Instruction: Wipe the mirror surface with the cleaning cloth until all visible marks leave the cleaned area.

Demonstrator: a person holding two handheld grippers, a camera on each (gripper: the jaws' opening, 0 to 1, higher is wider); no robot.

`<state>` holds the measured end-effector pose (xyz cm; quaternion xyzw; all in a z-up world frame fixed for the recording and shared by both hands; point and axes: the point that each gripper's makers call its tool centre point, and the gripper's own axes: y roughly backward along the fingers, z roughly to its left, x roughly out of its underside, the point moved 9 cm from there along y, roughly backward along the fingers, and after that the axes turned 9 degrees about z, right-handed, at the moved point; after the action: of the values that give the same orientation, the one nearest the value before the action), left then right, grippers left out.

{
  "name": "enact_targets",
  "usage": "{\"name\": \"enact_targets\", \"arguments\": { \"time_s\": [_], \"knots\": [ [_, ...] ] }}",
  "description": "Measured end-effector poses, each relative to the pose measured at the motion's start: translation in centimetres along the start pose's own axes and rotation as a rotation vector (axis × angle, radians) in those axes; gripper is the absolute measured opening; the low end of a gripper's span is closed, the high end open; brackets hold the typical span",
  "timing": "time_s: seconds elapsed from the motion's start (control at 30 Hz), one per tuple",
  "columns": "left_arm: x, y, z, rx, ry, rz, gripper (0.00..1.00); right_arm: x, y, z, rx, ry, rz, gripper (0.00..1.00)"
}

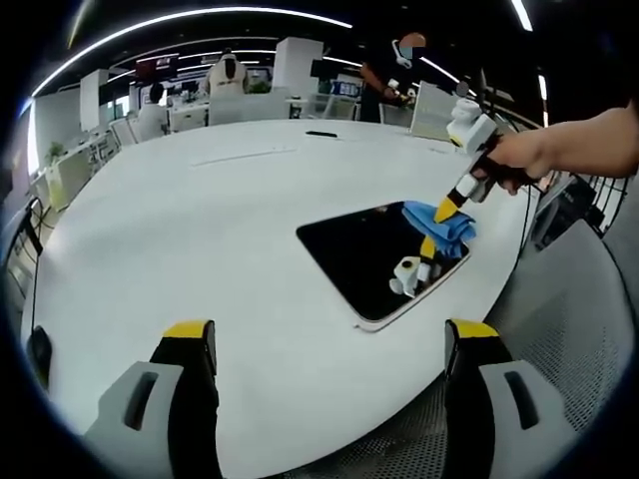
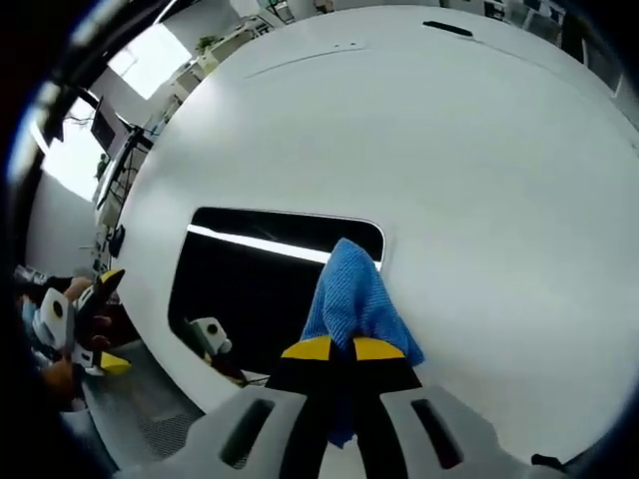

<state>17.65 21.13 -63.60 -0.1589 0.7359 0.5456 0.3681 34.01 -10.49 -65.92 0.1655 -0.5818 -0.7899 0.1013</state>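
In my left gripper view, my left gripper [image 1: 329, 344] hangs above the near edge of a large white round table [image 1: 200, 220]; its two yellow-tipped fingers [image 1: 190, 331] stand wide apart with nothing between them. Ahead and to the right on the table lies the mirror [image 1: 364, 261], a flat dark rectangle with a pale frame and rounded corners, set at an angle near the table's right edge. A hand [image 1: 529, 155] reaches in from the right holding my right gripper [image 1: 446, 210], whose tips press the blue cleaning cloth [image 1: 444, 222] onto the far right part of the mirror. The gripper's reflection shows in the glass below the cloth.

In my right gripper view, my right gripper [image 2: 342, 349] has its yellow-tipped fingers [image 2: 308, 348] drawn together, clamped on the cleaning cloth [image 2: 349, 294]. The cloth rises from between them and lies over the near right corner of the mirror [image 2: 250, 274]. The dark glass reflects a bright strip of light. My left gripper [image 2: 70, 329] appears at the left edge, beyond the table [image 2: 449, 150], its finger state too small to tell here
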Motion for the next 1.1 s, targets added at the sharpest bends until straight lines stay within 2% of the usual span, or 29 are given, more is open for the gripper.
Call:
{"name": "enact_targets", "arguments": {
  "time_s": [0.13, 0.33, 0.5, 0.57, 0.7, 1.1],
  "knots": [
    [0.0, 0.0, 0.0, 0.001, 0.002, 0.0, 0.94, 0.1, 0.0, -0.3, -0.001, -0.023, -0.011, 0.0],
    [0.0, 0.0, -0.1, 0.001, -0.002, 0.009, 0.94, 0.1, 0.0, 0.1, 0.022, -0.01, -0.01, 0.0],
    [0.0, 0.0, -0.2, 0.004, -0.006, 0.011, 0.94, 0.2, -0.1, 0.7, 0.074, 0.006, -0.023, 0.01],
    [0.0, 0.0, -0.2, 0.004, -0.005, 0.012, 0.94, 0.3, 0.0, 0.9, 0.099, 0.038, -0.029, 0.0],
    [0.0, 0.1, -0.1, -0.002, -0.001, 0.008, 0.94, 0.6, 0.1, 1.1, 0.109, 0.009, -0.045, 0.0],
    [0.0, 0.0, 0.0, -0.002, -0.002, 0.005, 0.94, 1.7, 0.3, 1.6, 0.112, 0.009, -0.042, 0.0]
  ]
}}
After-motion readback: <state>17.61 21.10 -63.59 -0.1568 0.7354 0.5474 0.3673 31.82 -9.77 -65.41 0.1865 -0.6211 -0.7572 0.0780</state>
